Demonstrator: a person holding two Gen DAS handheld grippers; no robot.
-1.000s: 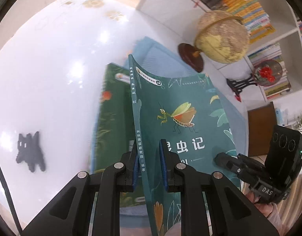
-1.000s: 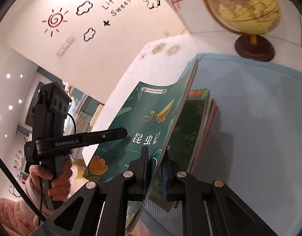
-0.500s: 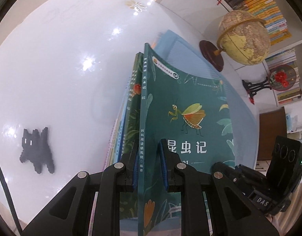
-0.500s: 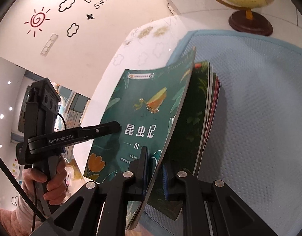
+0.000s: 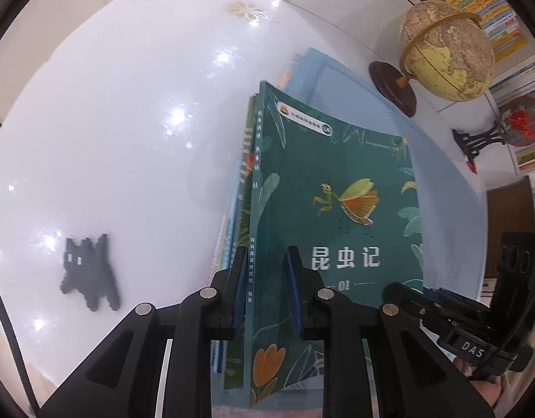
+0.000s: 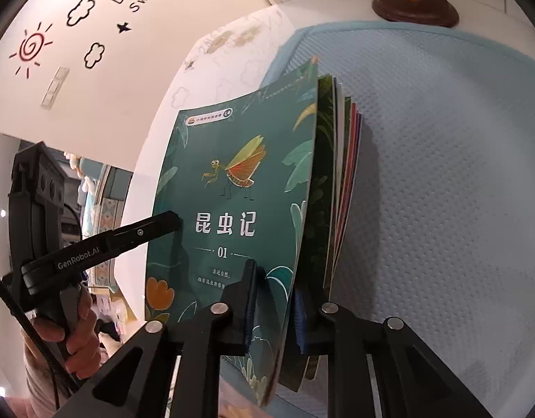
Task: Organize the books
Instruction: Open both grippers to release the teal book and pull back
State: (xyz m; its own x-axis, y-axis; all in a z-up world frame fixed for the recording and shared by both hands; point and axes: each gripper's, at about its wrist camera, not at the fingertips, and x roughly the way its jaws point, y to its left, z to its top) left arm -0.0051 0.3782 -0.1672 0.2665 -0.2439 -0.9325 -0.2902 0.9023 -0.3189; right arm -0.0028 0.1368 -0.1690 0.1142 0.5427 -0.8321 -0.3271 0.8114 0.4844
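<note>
A green book with an insect on its cover [image 5: 337,209] lies tilted on top of a stack of thin books [image 5: 240,174] on a blue mat [image 5: 445,188]. My left gripper [image 5: 265,278] has the book's spine between its pads, still touching it as the jaws begin opening. In the right wrist view, my right gripper [image 6: 274,296] straddles the open edge of the same book [image 6: 232,191]. Its jaws are opening, with a little gap at the pads. The stack [image 6: 344,174] fans out beneath. A hand holds the left gripper's handle.
A globe [image 5: 445,48] on a brown base stands behind the mat [image 6: 441,174]. A red ornament on a black stand [image 5: 518,122] sits beside full bookshelves [image 5: 494,0]. The glossy white table [image 5: 110,122] bears a black cat-shaped figure [image 5: 90,275] at left.
The green book has come down and swung over the stack, now covering most of it. The right gripper's fingers have spread apart. Both views have tipped further downward.
</note>
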